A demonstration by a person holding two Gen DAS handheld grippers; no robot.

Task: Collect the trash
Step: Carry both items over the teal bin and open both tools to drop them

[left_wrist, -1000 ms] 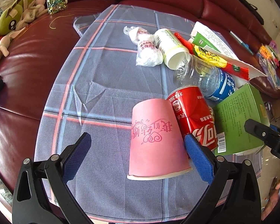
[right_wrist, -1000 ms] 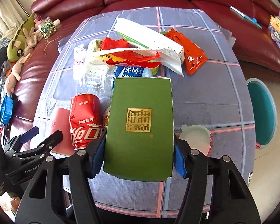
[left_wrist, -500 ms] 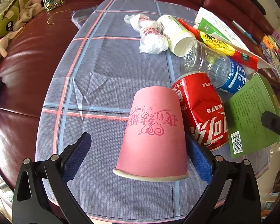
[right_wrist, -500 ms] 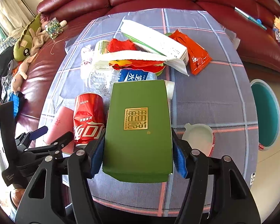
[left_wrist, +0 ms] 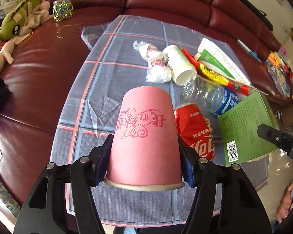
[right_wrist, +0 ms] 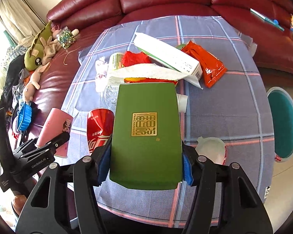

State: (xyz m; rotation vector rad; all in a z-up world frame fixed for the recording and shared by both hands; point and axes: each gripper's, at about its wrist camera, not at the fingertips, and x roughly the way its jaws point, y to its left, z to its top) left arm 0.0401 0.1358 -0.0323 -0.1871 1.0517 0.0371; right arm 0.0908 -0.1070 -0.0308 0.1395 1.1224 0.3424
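Note:
My left gripper (left_wrist: 144,161) is shut on an upside-down pink paper cup (left_wrist: 144,136) and holds it above the checked tablecloth (left_wrist: 107,74). The cup also shows in the right wrist view (right_wrist: 55,130). My right gripper (right_wrist: 145,163) is shut on a green box (right_wrist: 146,134) with a gold emblem, lifted off the table. The box also shows in the left wrist view (left_wrist: 244,128). A crushed red cola can (left_wrist: 193,128), a clear water bottle (left_wrist: 211,93), a white cup (left_wrist: 177,64) and a plastic bag (left_wrist: 156,64) lie on the cloth.
A white carton (right_wrist: 170,56), an orange snack packet (right_wrist: 209,66) and a white lid (right_wrist: 211,150) lie on the table. A teal bin (right_wrist: 285,120) stands on the floor at the right. Plush toys (left_wrist: 11,25) and a jar (left_wrist: 62,9) sit on the red sofa.
My left gripper has closed its jaws on the pink cup and lifted it. My right gripper has raised the green box a little higher.

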